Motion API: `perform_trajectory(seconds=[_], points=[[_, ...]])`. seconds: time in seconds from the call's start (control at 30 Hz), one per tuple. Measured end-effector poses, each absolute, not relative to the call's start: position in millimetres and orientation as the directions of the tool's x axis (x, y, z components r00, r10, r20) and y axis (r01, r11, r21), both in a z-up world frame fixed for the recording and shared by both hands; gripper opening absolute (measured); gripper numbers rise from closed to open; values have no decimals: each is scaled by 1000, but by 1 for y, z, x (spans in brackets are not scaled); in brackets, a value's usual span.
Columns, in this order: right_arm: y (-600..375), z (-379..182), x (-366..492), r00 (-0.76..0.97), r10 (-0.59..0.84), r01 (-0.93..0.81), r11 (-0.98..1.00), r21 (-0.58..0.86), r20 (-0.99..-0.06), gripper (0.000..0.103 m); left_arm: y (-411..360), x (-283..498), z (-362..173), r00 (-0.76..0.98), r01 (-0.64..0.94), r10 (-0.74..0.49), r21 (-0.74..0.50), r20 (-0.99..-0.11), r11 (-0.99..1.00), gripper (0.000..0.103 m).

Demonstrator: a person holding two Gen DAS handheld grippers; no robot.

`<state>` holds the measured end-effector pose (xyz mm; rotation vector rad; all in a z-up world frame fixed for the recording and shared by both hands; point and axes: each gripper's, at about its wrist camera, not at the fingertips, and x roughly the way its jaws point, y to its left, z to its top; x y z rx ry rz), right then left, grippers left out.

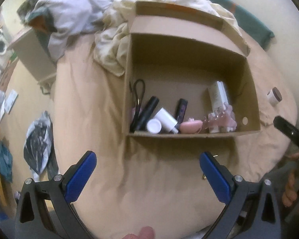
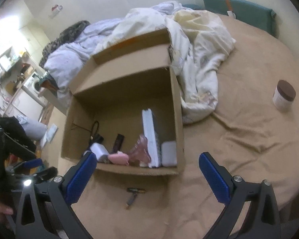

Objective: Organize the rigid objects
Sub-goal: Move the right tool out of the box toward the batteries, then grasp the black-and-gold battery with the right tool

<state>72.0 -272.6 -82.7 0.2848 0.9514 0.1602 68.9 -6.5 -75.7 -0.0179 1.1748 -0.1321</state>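
An open cardboard box (image 1: 191, 136) (image 2: 137, 170) sits on a bed with a tan sheet. Inside it lie black tubes (image 1: 148, 109), a white bottle (image 1: 166, 118), a pink case (image 1: 190, 126) (image 2: 118, 157), a clear pink item (image 2: 140, 151) and a tall white box (image 1: 218, 97) (image 2: 150, 137). A white jar with a brown lid (image 1: 274, 96) (image 2: 284, 96) stands on the sheet right of the box. A small dark metal item (image 2: 134, 195) lies on the sheet in front of the box. My left gripper (image 1: 147, 159) and right gripper (image 2: 147, 161) are both open and empty, hovering before the box.
A crumpled cream and pale blue duvet (image 2: 191, 45) is heaped behind the box. A teal cushion (image 2: 239, 10) leans on the far wall. The floor to the left holds a plastic bag (image 1: 38, 143). A washing machine (image 2: 34, 84) stands further back on the left.
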Motion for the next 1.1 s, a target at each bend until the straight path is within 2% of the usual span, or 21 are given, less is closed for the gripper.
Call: perform_trajectory(seconds=[0.27,0.4,0.57,0.6,0.7,0.8,0.9,0.97,1.0,1.1], points=[[-274,-121,71,426,356,6,918,396,-832,103,-3,69,-95,325,35,-188,-187,-927,982,103],[-262,-150,79,311,375,24,915,402,-873,103,2,72,-92,353,-19,-128,-144,-927,989,103],[-227,-181,88,192,344,-7,937,350,-919,103,7,77,-97,318,-48,-127,-150,-939,988,103],[-219,-184,89,183,335,-21,941,337,-924,101,7,77,-97,315,-49,-122,-145,-941,988,103],[-199,-196,94,156,336,-29,942,336,-929,79,5,78,-97,312,-46,-99,-119,-945,992,103],[-187,-209,97,146,287,-1,957,290,-947,77,2,80,-98,313,-37,-79,-95,-946,995,103],[-175,-217,99,156,188,-15,982,188,-970,63,1,80,-99,310,-39,-66,-82,-948,996,103],[-169,-217,98,173,138,-34,990,135,-975,48,1,82,-98,303,-36,-78,-94,-950,995,103],[-168,-216,97,179,124,-43,992,118,-976,45,1,82,-98,300,-34,-86,-101,-950,994,103],[-165,-215,92,185,119,-73,992,107,-975,45,2,83,-96,302,-35,-118,-135,-946,990,103]])
